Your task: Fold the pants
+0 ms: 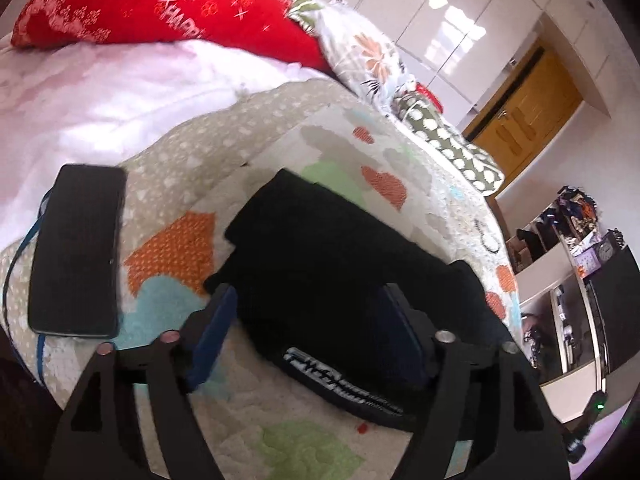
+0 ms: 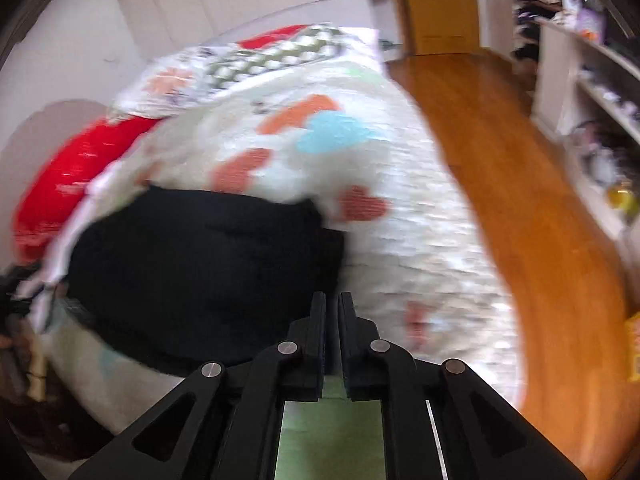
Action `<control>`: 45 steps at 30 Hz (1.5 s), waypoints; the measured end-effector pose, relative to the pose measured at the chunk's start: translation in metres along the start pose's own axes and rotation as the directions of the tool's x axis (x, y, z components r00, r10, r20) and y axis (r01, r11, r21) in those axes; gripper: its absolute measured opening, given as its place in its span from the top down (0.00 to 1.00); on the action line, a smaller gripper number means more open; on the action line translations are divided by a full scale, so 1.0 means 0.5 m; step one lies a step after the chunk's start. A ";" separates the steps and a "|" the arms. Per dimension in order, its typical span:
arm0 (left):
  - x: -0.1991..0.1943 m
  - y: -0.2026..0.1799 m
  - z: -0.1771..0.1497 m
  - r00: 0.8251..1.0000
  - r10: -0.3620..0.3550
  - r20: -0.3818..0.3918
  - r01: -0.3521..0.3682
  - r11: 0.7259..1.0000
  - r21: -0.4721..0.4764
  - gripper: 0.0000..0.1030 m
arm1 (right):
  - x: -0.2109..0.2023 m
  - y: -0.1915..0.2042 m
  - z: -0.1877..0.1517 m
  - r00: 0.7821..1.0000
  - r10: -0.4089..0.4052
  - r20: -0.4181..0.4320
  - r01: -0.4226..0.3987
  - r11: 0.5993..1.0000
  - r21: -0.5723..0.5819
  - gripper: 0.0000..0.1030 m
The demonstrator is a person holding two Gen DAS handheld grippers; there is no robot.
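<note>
Finishing the fold looks like the step in hand: the black pants (image 1: 320,264) lie as a compact, layered bundle on the patterned quilt (image 1: 408,160) of the bed, mid-frame in the left wrist view, with a white printed logo at the near edge.

Nearest the lens there, the left tool (image 1: 308,340) stands wide, its 2 blue-padded fingers straddling the bundle's near end without pressing on it.

In the blurred right wrist view, the right tool (image 2: 331,320) is narrow, nearly closed with only a slim gap and no cloth between its fingers, at the lower right edge of the pants (image 2: 200,272).

Left of the bundle lies a black phone (image 1: 76,252); beyond, at upper left, a red pillow (image 1: 140,12).

Next, I judge, comes checking the stack is square, then smoothing or 1 last fold.
</note>
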State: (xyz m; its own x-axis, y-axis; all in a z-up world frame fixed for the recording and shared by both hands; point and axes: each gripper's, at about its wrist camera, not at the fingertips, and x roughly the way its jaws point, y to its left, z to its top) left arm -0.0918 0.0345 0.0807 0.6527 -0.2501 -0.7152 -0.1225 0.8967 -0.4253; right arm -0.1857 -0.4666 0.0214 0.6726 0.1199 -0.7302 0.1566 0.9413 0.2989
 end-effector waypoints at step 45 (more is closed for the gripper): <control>0.067 0.017 0.038 0.999 0.003 -0.044 -0.001 0.999 0.054 0.76 | 0.099 0.415 -0.060 0.930 0.345 -0.128 -0.357 0.767 -0.532 0.47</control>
State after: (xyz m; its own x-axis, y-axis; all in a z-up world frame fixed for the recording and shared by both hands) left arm -0.0567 0.0409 0.0639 0.6187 -0.2627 -0.7404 -0.0824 0.9155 -0.3938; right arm -0.1413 -0.2557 0.0288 0.5870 0.4762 -0.6547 -0.5052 0.8474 0.1635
